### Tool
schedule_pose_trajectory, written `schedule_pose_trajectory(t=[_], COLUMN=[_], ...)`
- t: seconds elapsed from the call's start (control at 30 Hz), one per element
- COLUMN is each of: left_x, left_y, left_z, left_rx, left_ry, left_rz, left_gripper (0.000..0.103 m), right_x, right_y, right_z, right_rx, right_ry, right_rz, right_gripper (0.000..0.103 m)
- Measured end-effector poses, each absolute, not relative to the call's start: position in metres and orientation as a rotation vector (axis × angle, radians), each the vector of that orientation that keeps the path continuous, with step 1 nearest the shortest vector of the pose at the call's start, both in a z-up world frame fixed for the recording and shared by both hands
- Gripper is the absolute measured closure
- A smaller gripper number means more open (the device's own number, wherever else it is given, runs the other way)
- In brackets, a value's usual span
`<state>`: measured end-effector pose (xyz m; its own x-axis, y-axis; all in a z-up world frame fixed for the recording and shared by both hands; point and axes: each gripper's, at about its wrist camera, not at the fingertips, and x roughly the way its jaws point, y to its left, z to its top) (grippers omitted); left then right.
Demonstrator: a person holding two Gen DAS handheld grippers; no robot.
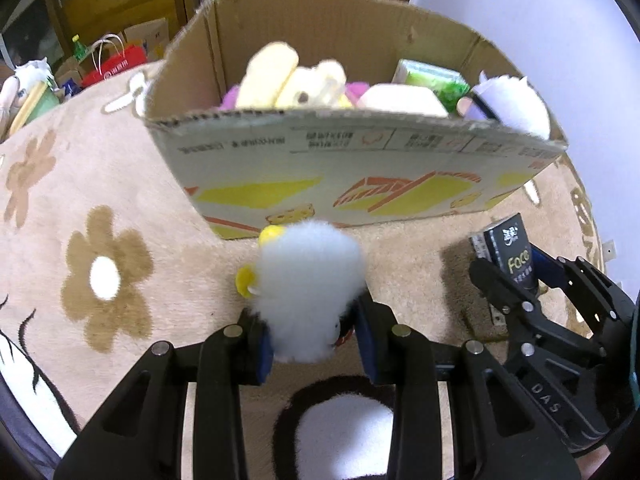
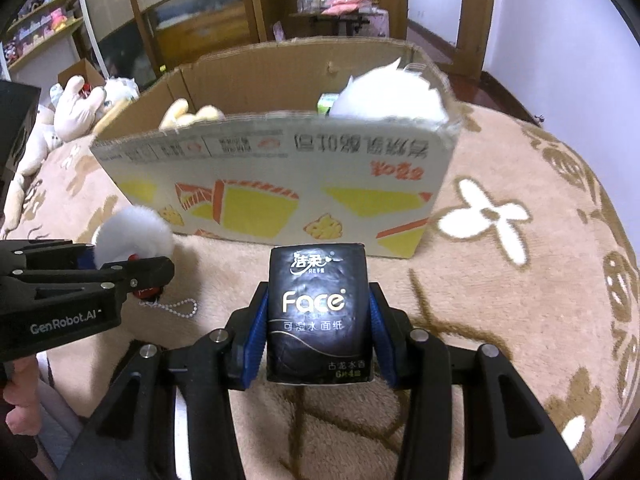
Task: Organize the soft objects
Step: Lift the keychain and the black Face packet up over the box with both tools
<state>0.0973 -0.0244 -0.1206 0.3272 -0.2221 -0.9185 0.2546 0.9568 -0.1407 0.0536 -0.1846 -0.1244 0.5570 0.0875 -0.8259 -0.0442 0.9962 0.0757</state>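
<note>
My left gripper is shut on a white fluffy plush toy with yellow bits, held just above the carpet in front of the cardboard box. It also shows in the right wrist view, with a bead chain hanging below. My right gripper is shut on a black Face tissue pack, also seen in the left wrist view. The box holds yellow plush toys, a green tissue pack and a white fluffy toy.
A beige carpet with brown flowers covers the surface. White plush toys lie at the far left. A red bag and shelves stand behind the box. A white wall is at the right.
</note>
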Motion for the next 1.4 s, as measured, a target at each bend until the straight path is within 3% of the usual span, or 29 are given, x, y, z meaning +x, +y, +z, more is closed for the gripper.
schedule_pose_trajectory(t=[0.53, 1.4], left_x=[0.038, 0.073], left_y=[-0.023, -0.014], left_z=[-0.055, 0.034], left_rx=[0.02, 0.162], left_ry=[0.981, 0.572], left_rz=[-0.283, -0.256], left_gripper=[0.07, 0.07], right_x=[0.021, 0.045], right_y=[-0.187, -0.201], right_z=[-0.068, 0.018], right_rx=[0.056, 0.051], right_ry=[0.798, 0.522], right_rz=[0.029, 0.084], right_gripper=[0.054, 0.054])
